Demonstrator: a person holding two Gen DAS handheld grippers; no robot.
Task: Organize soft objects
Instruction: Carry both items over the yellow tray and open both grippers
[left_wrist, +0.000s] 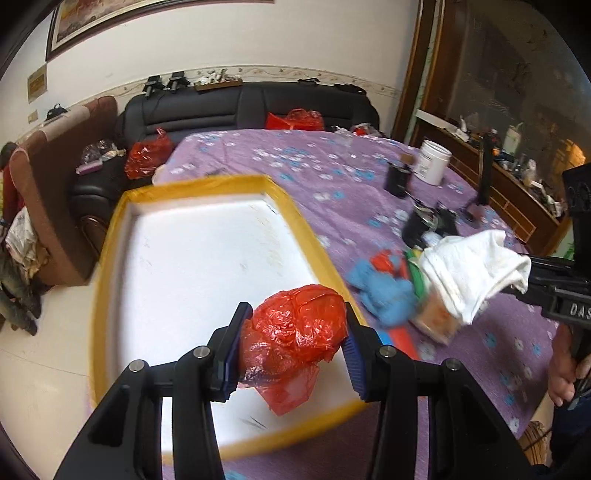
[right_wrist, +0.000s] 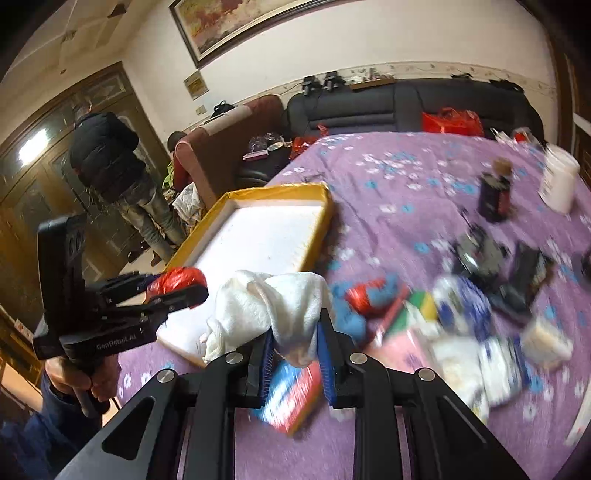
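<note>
Yellow rim borders the white tray (left_wrist: 110, 236), whose floor lies bare. Over its near corner the left hand-held gripper (left_wrist: 291, 354) pinches a crumpled red plastic bag (left_wrist: 295, 328). Right hand-held gripper (right_wrist: 295, 354) clamps a limp white cloth (right_wrist: 266, 302) above the cluttered purple surface (right_wrist: 406, 177).

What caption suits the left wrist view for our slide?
Left gripper holds a red plastic bag over the yellow-rimmed tray.
</note>
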